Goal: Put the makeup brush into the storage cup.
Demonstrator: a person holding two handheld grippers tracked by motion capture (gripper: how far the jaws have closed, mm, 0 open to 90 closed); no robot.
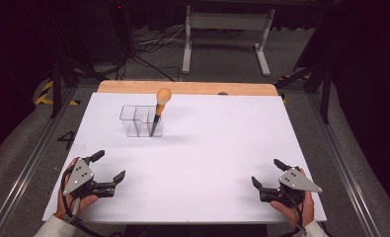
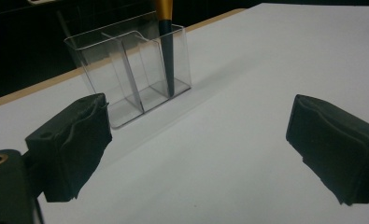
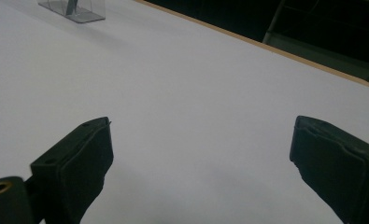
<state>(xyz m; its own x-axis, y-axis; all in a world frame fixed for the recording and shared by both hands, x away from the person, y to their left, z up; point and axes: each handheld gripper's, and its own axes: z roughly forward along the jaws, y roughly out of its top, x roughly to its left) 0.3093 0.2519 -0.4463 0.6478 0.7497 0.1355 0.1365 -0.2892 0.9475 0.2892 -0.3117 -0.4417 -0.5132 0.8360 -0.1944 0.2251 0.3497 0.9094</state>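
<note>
A clear plastic organiser [image 1: 140, 120] with three compartments stands on the white table [image 1: 212, 148] toward the back left. A brush with an orange rounded top and a dark tapered handle [image 1: 159, 109] stands tilted in its rightmost compartment. The left gripper view looks at the organiser [image 2: 126, 74] and the brush handle [image 2: 166, 51] from close by. My left gripper [image 1: 108, 165] rests near the front left edge, open and holding nothing. My right gripper [image 1: 267, 173] rests near the front right edge, open too, with bare table between its jaws. The organiser [image 3: 74, 9] is far off in the right gripper view.
A wooden strip [image 1: 182, 88] runs along the table's far edge. Beyond it stand a white frame leg [image 1: 186, 44] and cables on the floor. Metal rails [image 1: 29, 163] flank the table on both sides.
</note>
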